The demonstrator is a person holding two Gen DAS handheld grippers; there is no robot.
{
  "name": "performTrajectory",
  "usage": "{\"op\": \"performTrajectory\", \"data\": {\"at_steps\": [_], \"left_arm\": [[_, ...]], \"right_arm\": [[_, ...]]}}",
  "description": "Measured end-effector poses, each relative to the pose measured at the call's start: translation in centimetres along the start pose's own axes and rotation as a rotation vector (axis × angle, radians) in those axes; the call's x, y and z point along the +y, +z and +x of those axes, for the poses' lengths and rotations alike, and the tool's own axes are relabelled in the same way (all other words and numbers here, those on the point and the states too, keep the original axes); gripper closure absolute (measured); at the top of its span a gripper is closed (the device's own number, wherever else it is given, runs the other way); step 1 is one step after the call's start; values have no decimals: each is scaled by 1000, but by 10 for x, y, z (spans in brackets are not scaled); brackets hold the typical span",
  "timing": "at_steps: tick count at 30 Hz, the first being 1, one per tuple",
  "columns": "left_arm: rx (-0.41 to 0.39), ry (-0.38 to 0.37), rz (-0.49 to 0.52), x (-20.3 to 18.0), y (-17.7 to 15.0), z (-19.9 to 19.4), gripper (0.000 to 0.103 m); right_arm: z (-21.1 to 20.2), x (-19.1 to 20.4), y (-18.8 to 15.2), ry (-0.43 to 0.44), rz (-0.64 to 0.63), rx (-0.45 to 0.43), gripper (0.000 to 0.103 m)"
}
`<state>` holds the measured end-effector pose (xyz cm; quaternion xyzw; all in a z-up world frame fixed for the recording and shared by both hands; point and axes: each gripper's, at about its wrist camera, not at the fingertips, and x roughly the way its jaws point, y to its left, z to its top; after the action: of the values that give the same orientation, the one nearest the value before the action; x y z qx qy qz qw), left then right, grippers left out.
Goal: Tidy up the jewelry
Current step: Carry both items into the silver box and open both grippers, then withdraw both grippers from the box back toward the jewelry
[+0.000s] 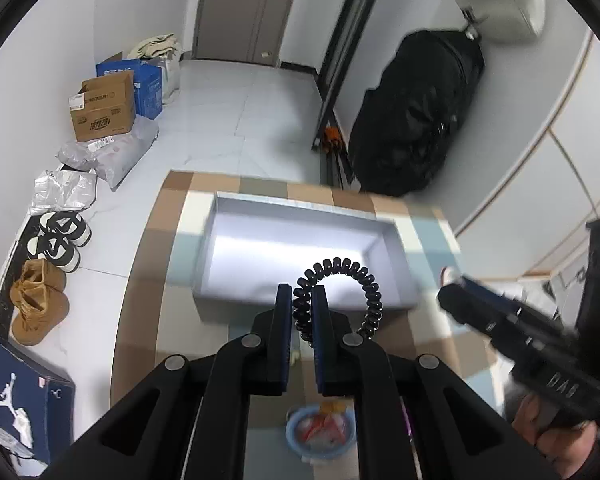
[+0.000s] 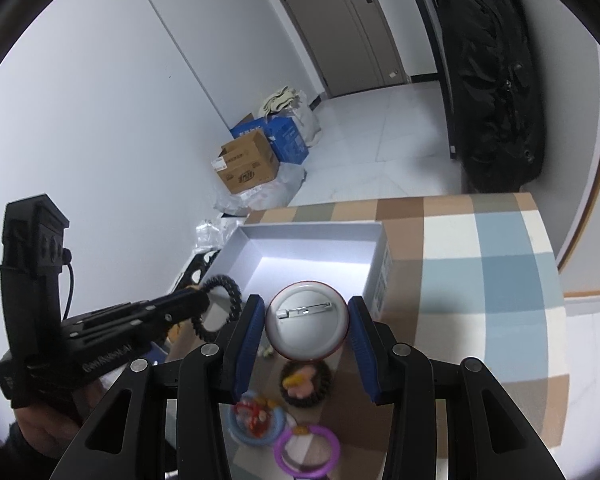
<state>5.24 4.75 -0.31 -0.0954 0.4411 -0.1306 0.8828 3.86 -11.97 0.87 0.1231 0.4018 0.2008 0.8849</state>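
Observation:
My left gripper (image 1: 302, 312) is shut on a black coil hair tie (image 1: 356, 280) and holds it just before the near wall of the open white box (image 1: 260, 296). My right gripper (image 2: 306, 324) is shut on a round white pin badge (image 2: 307, 322), back side up, above the table near the box (image 2: 376, 280). On the checked cloth below lie a purple ring (image 2: 306, 450), a blue ring with a red charm (image 2: 256, 420) and a dark ring with a charm (image 2: 306, 384). The left gripper (image 2: 204, 300) with the hair tie (image 2: 230, 300) shows in the right wrist view.
The table (image 2: 480, 280) stands in a white tiled room. Cardboard boxes (image 1: 104, 106), plastic bags and shoes (image 1: 40, 304) line the left wall. A large black bag (image 1: 412, 116) hangs at the far right. The right gripper (image 1: 460, 300) shows at the right of the left wrist view.

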Motion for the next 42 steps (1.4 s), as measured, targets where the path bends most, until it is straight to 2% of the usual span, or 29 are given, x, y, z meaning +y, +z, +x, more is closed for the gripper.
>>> {"op": "performTrajectory", "data": {"at_steps": [2,10,16,22,23,25,26,29,32,35,42], "left_arm": [[-14,-7,-23,2,6,4,98],[10,-32,-88,15,20,28,98],[48,-39,-112,15,22,45,98],[97,-85,-157,19,28,57,96],[110,-93,-163,20,29,59,93],[125,-86,-178,23,29,61,79],[121,-90,-187,25,28,60,69],[103,-93,-211,27,27,55,58],[84,-72,-192,23,25,51,55],[66,-52,-177,21,24,45,45],[52,-34,-150,17,14,32,38]], "right_arm": [[7,0,5,3,3,3,61],[36,-5,22,41,26,13,61],[56,-18,30,77,72,34,61],[68,-30,37,120,131,48,58],[68,-31,38,122,132,47,50],[65,-32,39,126,135,26,40],[62,-33,40,128,133,13,39],[54,-37,42,119,143,-14,29],[48,-41,42,113,163,-32,21],[43,-42,41,108,164,-35,17],[25,-40,31,92,161,-49,9]]}}
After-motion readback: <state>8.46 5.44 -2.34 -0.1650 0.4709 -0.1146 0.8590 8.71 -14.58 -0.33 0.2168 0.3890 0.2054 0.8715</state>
